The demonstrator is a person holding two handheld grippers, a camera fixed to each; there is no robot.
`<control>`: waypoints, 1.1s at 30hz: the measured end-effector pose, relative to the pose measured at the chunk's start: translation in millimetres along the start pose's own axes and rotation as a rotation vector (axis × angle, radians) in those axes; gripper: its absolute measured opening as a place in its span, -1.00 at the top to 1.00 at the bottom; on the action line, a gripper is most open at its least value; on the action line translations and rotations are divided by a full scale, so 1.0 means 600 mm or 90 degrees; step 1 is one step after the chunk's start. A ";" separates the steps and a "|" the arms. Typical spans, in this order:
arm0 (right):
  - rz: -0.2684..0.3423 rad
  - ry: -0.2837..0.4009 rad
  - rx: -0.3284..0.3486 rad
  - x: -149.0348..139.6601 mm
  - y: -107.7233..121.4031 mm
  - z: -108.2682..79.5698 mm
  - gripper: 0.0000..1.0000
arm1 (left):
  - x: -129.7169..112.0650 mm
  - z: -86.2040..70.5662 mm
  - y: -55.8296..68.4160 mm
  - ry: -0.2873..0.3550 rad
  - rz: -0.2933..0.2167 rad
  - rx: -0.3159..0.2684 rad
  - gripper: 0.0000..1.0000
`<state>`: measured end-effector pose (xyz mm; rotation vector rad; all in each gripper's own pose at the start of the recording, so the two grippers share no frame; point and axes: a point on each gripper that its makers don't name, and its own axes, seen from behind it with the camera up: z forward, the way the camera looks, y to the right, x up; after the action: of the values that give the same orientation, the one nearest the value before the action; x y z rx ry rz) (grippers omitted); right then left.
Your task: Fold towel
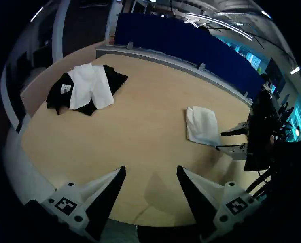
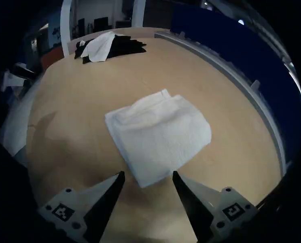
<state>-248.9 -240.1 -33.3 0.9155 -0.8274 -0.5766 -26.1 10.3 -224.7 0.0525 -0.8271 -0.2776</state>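
One white terry towel (image 2: 158,135), folded into a thick rectangle, lies on the smooth pale wood table (image 2: 239,133). Its near corner shows between the spread, unclosed fingers of the right gripper (image 2: 147,173). The left gripper (image 1: 151,168), also spread and empty, is well apart.

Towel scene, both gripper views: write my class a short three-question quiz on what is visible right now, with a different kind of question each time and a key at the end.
1. True or false: the right tool is shut on the towel.
2. Besides the towel, what lies on the table? A. black and white clothes B. a stack of plates C. a laptop
3. Fill the gap: the left tool is ____ and holds nothing.

Key: 1 false, its fingers are spread apart; 2 A; 3 open.
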 end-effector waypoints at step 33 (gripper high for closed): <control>0.068 0.031 -0.011 0.016 0.011 -0.023 0.91 | 0.007 0.005 0.016 -0.001 0.011 -0.007 -0.87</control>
<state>-231.5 -237.4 -29.1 0.8601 -0.8207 -0.4661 -23.4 18.7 -217.9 0.0353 -0.8268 -0.2657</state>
